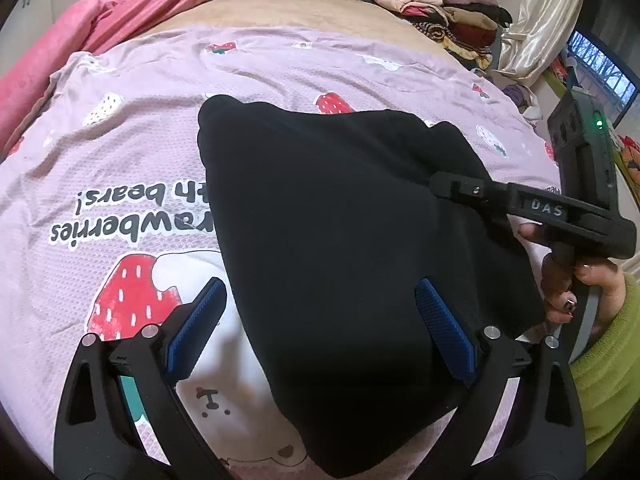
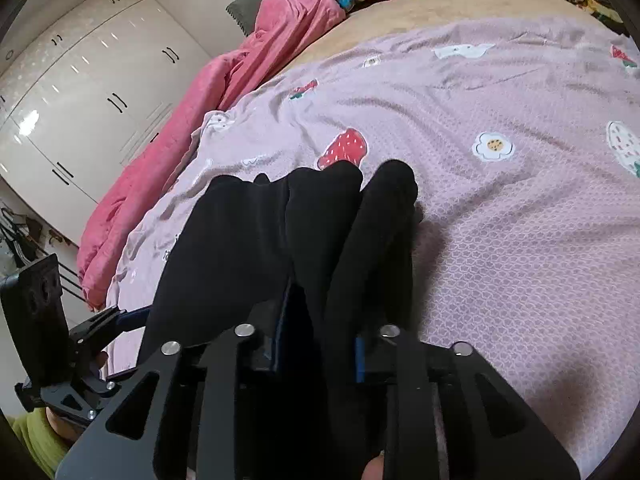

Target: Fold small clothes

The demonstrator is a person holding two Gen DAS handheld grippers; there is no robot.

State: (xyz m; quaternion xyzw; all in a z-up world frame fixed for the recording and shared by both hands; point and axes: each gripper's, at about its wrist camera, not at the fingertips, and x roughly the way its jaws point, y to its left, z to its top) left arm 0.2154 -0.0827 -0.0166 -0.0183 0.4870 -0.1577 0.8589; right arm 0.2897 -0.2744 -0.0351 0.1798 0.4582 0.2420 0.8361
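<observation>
The right gripper [image 2: 316,344] is clamped on a fold of the black garment [image 1: 344,240], its jaws drawn close together with the dark cloth bunched up between them and spilling forward over the fingers in thick ridges. The left gripper [image 1: 320,328] stands wide apart: its blue-padded fingers [image 1: 444,328] straddle the near part of the garment, one over the cloth and the other over the bedspread, and neither pad presses on anything.

The garment lies on the bed in a broad, roughly folded dark mass, its near end toward the foot edge where the person stands and its far end toward the middle of the bed. In the left wrist view the right gripper reaches in from the right-hand edge with its tip on the garment's right side, held by a hand [image 1: 576,280] in a lime-green sleeve [image 1: 608,368].

Under the garment is a lilac bedspread [image 1: 280,76] printed with strawberries, flowers, a bear and lettering. Past it shows a tan sheet [image 1: 304,12]. A pink quilt [image 2: 224,92] is heaped along the left edge of the bed. Stacks of folded clothes [image 1: 440,4] sit at the far right corner. White wardrobe doors [image 2: 80,92] stand beyond the left edge.
</observation>
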